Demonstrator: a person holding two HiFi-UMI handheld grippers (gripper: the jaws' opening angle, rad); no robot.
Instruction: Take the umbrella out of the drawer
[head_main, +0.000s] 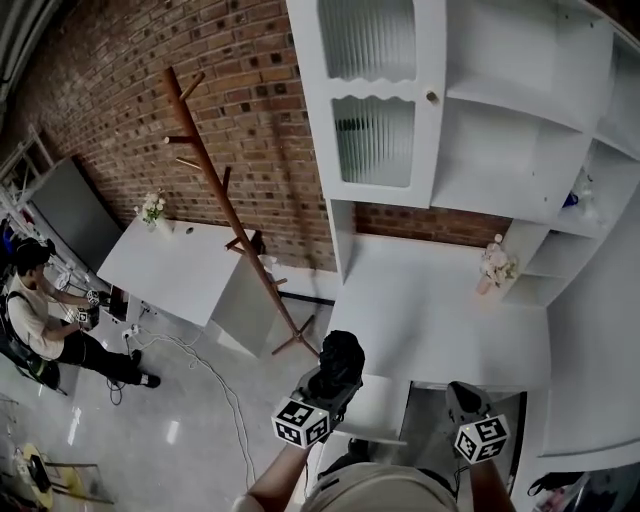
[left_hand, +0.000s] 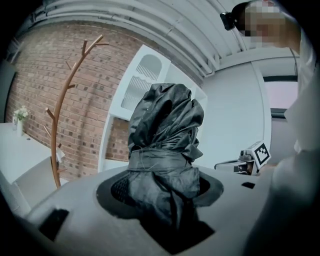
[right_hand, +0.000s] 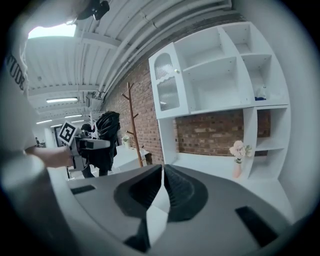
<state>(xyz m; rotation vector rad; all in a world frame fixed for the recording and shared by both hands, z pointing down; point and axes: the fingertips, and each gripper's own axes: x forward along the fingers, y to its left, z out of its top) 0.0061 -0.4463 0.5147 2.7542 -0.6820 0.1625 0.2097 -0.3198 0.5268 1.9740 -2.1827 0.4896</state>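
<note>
Nearest to you, the left gripper (left_hand: 161, 196) is clamped on the umbrella (left_hand: 165, 142), its grey moulded jaws pressing ribbed dark pads into the bundle from either side. The umbrella is folded short: black, thin, crinkled fabric with a dull sheen, bunched in loose folds and cinched by a flat band of the same cloth just above the jaws. Its long axis runs roughly upright and across the line of the jaws. The bulging, rounded end is on top and leans slightly right in the left gripper view, and the lower part drops through the gap between the jaws. You hold it in the air in front of you, short of the near edge of the white counter (head_main: 440, 310). To its right, your right gripper (right_hand: 162, 186) has its two ribbed pads closed together with nothing between them. Under the counter's near edge lies a dark rectangular opening (head_main: 470, 420). On the smooth counter stands a small vase of pale flowers (head_main: 495, 265). Behind rises a white shelf cabinet (head_main: 520, 130) with ribbed glass doors. Farther left are a slender wooden coat stand (head_main: 215, 190), a rough red brick wall (head_main: 130, 100), a white table (head_main: 170, 265) and a seated person (head_main: 40, 320).
</note>
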